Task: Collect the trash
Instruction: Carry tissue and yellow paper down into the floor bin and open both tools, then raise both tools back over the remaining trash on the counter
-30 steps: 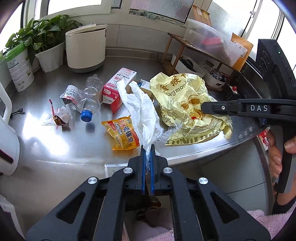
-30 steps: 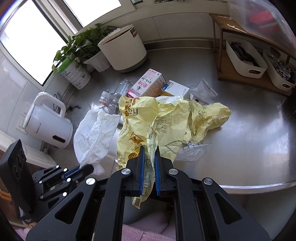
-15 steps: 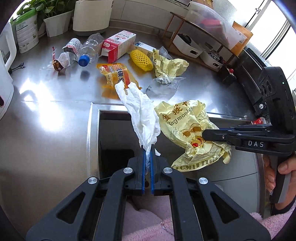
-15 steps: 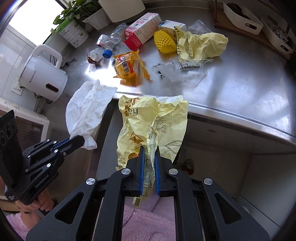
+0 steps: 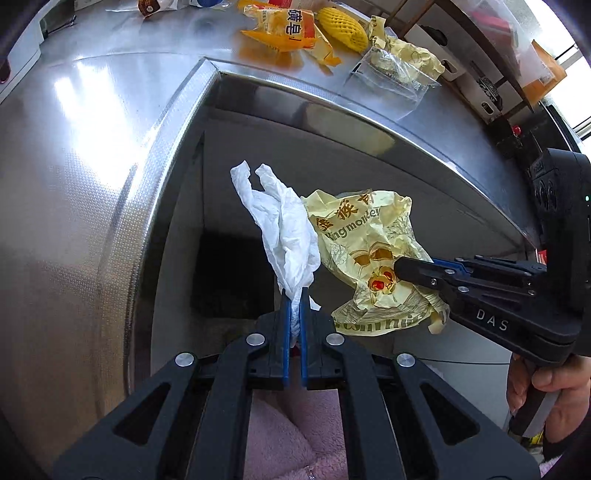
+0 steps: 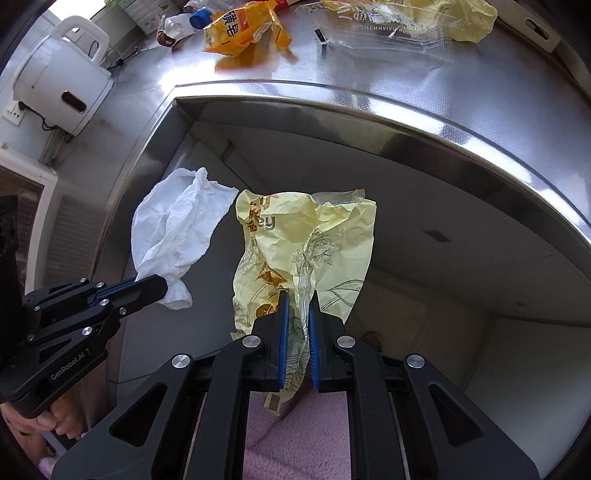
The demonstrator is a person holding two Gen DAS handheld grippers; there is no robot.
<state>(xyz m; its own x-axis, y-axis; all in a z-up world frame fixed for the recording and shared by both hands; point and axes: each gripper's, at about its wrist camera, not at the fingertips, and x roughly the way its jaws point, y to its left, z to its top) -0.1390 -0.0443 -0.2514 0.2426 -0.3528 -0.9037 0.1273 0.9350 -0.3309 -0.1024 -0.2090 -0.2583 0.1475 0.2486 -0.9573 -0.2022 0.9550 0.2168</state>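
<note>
My left gripper is clenched on a crumpled white tissue paper, which stands up from the blue pads. My right gripper grasps a crinkled pale-yellow plastic bag; in the left view I read "ng monkey" and Chinese characters in brown on it. Both pieces hang below the rim of the brushed stainless-steel counter, in front of the recess under it, the tissue just left of the bag. "DAS" shows on the right gripper's body, "GenRobot.AI" on the left one's. Up on the counter lie an orange snack packet with Chinese print, a yellow foam fruit net, a clear plastic wrapper and a white electric kettle.
</note>
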